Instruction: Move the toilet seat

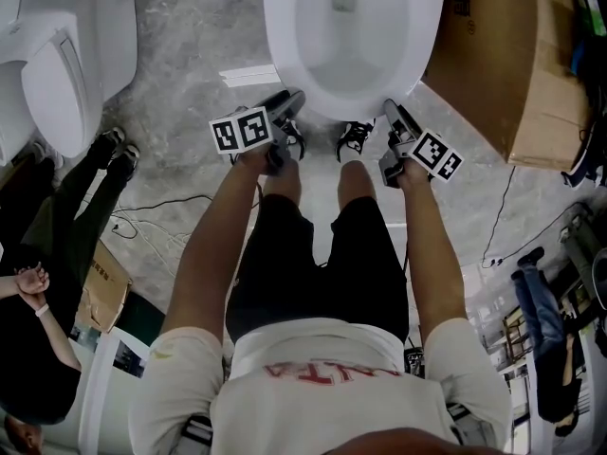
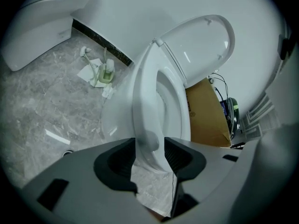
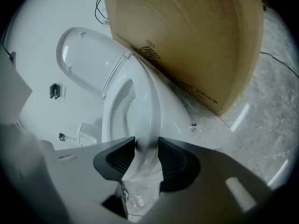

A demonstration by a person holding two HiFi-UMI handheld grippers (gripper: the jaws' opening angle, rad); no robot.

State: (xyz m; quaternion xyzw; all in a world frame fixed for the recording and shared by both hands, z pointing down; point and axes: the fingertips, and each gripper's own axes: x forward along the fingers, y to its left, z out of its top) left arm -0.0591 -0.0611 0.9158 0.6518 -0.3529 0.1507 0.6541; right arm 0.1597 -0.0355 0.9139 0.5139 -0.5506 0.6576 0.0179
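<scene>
Seat [image 1: 327,104] lies at 12 o'clock. My left gripper [image 1: 292,102] clamps its front rim at 7 o'clock and my right gripper [image 1: 391,112] at 5, jaws narrowly apart. Only the gripper views show the raised lid [image 2: 205,45]; only the head view a second toilet [image 1: 57,74].

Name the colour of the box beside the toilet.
Brown; the box shows best in the right gripper view.

Grey marble flr [image 1: 180,93]: toilet [image 1: 351,45], cardbd box [image 1: 493,45], 2nd toilet [image 1: 57,74] at L.
</scene>
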